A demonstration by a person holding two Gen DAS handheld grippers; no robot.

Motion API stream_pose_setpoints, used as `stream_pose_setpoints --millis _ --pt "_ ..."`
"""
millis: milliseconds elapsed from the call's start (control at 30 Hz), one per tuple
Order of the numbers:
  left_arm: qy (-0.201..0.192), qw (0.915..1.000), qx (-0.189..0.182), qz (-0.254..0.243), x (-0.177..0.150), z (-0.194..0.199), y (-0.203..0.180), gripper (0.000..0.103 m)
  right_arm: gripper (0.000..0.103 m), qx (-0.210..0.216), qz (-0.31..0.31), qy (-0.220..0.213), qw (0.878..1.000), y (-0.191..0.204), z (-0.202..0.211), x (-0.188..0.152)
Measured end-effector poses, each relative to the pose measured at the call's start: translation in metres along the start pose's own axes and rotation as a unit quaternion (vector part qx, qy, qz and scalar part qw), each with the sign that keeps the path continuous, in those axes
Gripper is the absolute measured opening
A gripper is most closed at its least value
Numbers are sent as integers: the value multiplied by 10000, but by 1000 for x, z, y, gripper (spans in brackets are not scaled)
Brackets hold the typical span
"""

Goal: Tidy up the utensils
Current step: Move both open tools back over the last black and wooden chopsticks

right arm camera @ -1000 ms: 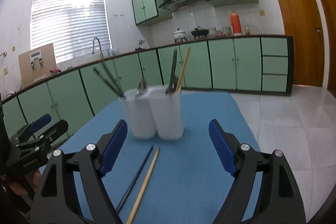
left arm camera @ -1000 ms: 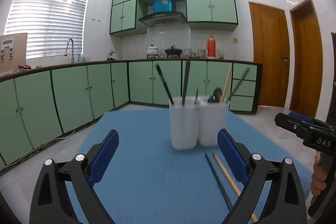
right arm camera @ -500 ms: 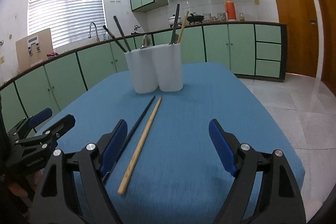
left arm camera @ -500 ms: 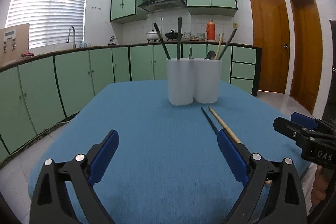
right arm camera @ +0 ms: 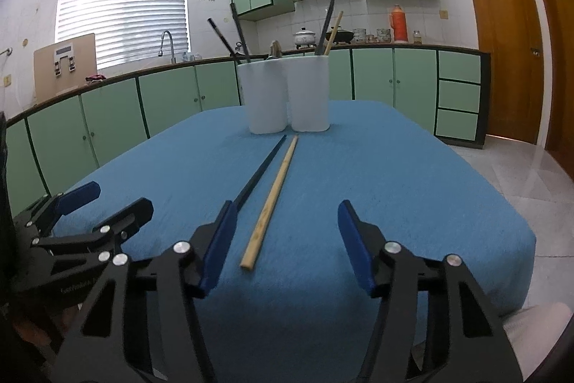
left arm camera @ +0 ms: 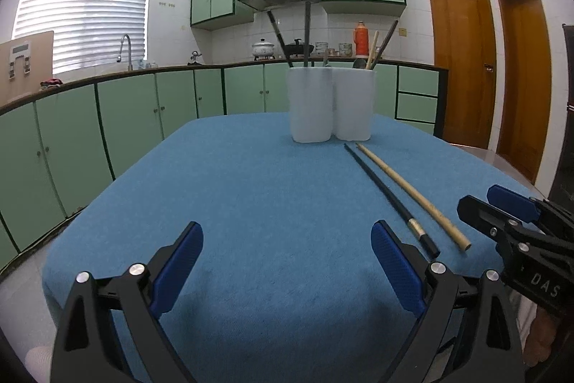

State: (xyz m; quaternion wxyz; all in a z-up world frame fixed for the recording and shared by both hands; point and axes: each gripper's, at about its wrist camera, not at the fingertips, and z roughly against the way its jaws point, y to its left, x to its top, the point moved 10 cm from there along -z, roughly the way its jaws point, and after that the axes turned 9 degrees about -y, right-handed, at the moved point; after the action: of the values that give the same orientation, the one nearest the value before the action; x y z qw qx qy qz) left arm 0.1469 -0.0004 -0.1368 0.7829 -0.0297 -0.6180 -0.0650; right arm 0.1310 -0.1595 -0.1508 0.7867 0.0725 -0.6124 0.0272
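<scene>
A table covered with a blue felt-like cloth [left arm camera: 251, 203] stands in a kitchen lined with pale green cabinets [left arm camera: 125, 117]. At the far end of the cloth stand two white cylindrical utensil holders [right arm camera: 287, 94], touching side by side. The left holder contains two dark chopsticks that lean left and upward; the right holder contains a dark chopstick and a pale wooden one; a grey spoon-like handle shows between the two rims.

Two loose chopsticks lie on the cloth just in front of the holders, nearly parallel and just beside each other, with their tips toward the holders. The long black chopstick with a silver band near its blunt end [left arm camera: 389, 198] lies on the left; the pale wooden chopstick [right arm camera: 271, 200] lies on the right.

The left gripper [left arm camera: 287, 270], with black frame and blue pads, hangs over the near edge of the cloth with its jaws wide apart and empty; both loose chopsticks lie to its right.

The right gripper [right arm camera: 287, 244] is at the near edge with its jaws closing. The blunt near end of the wooden chopstick lies between the pads, which do not touch it. The black chopstick runs behind the left blue pad [right arm camera: 219, 244], its near end hidden.
</scene>
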Motion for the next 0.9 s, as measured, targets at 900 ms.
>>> stream_pose_setpoints --millis 900 --pt "70 9999 67 139 -12 6 15 92 17 -221 399 -169 9988 13 -13 -16"
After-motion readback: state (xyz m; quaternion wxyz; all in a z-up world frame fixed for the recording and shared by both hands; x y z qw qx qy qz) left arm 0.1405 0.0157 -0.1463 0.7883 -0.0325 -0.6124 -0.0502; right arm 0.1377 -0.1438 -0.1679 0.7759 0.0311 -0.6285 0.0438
